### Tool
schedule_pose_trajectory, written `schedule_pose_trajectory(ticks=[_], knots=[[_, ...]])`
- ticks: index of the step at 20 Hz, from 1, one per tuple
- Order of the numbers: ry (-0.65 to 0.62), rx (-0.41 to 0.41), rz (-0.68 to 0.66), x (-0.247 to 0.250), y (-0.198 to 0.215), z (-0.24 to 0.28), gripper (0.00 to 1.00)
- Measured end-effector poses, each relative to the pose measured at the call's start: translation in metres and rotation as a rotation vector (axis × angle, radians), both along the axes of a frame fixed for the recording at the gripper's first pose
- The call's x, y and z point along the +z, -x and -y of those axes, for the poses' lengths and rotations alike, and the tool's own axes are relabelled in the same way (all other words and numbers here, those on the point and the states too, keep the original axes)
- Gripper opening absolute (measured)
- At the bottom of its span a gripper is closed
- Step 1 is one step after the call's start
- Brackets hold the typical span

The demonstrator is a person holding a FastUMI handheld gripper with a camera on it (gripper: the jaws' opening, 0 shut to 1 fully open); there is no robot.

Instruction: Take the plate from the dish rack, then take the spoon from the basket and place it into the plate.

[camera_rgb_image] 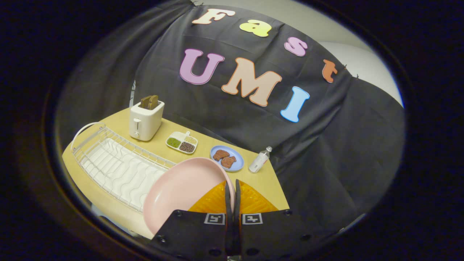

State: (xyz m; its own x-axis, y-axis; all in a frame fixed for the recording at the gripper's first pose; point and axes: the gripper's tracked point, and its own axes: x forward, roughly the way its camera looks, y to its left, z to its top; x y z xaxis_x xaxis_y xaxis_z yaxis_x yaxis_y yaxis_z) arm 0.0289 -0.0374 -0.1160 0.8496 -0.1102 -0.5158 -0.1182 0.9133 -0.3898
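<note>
My gripper (pixel 231 184) is shut on the rim of a pink plate (pixel 181 188), with the fingers pressed close together on its right edge. The plate hangs tilted, its hollow side facing me, above the right end of the white wire dish rack (pixel 116 163). Just beyond and beneath the fingers lies an orange mesh basket (pixel 253 201); the gripper body hides most of it, and I cannot make out what is inside.
On the wooden table (pixel 266 183) beyond the rack stand a white toaster (pixel 145 121) holding bread, a divided dish of beans (pixel 182 142), a blue plate of brown food (pixel 227 158) and a small lying bottle (pixel 260 160). The table's right edge runs close past the basket.
</note>
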Motion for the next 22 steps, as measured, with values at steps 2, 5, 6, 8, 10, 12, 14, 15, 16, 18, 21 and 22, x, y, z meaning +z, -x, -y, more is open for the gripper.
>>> schedule_pose_trajectory(ticks=[2, 5, 6, 8, 10, 12, 14, 15, 16, 18, 21, 22], knots=[[-0.022, -0.007, -0.019, -0.007, 0.006, 0.013, 0.03], [-0.055, -0.022, -0.044, -0.020, 0.019, 0.033, 0.03], [-0.068, -0.028, -0.053, -0.023, 0.023, 0.038, 0.03], [-0.104, -0.038, -0.072, -0.034, 0.032, 0.047, 0.03], [-0.137, -0.047, -0.084, -0.042, 0.040, 0.053, 0.03], [-0.168, -0.059, -0.095, -0.051, 0.046, 0.062, 0.04], [-0.195, -0.062, -0.112, -0.063, 0.053, 0.068, 0.03], [-0.207, -0.066, -0.121, -0.069, 0.057, 0.071, 0.03], [-0.218, -0.073, -0.137, -0.077, 0.062, 0.074, 0.03], [-0.246, -0.081, -0.158, -0.091, 0.067, 0.081, 0.03], [-0.278, -0.084, -0.178, -0.114, 0.075, 0.089, 0.03], [-0.286, -0.088, -0.186, -0.122, 0.076, 0.093, 0.03]])
